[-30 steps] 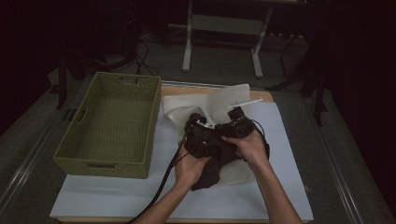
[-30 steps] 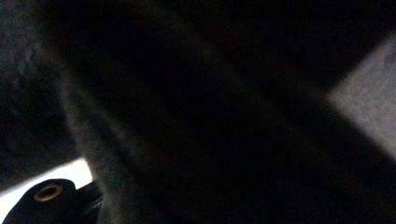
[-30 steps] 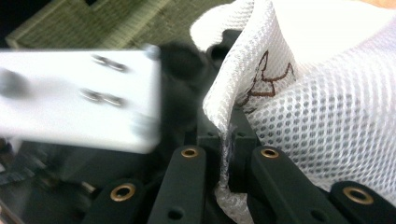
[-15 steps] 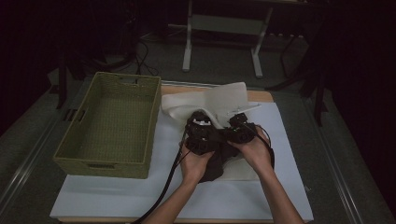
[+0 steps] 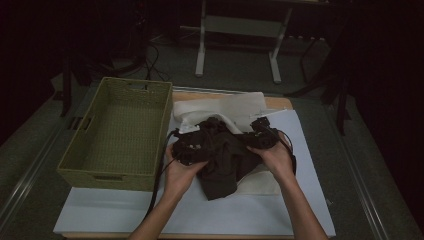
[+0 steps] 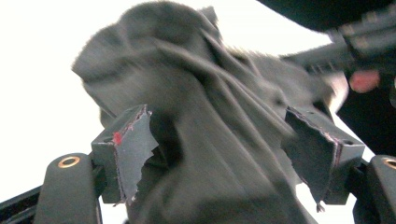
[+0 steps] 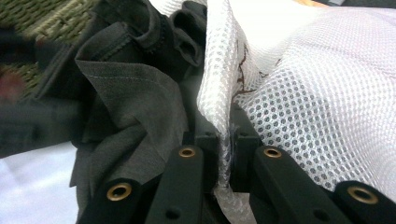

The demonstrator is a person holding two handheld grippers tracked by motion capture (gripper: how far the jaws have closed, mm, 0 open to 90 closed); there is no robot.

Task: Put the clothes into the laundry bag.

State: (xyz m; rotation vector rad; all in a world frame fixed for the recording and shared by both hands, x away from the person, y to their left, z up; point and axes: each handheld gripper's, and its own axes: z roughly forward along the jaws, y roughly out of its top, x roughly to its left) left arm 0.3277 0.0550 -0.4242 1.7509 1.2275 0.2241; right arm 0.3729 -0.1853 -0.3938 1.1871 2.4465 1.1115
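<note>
My right tongs (image 7: 223, 154) pinch the white mesh bag (image 7: 327, 102). My left tongs (image 6: 219, 154) have just been opening around the dark cloth (image 5: 225, 160), half out on the counter (image 5: 280, 215). Pulling it free is left.

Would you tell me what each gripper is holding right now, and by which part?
The right gripper pinches the white mesh bag by a fold at its edge. The left gripper has just been opening; the dark garment lies between its jaws, unclamped.
</note>
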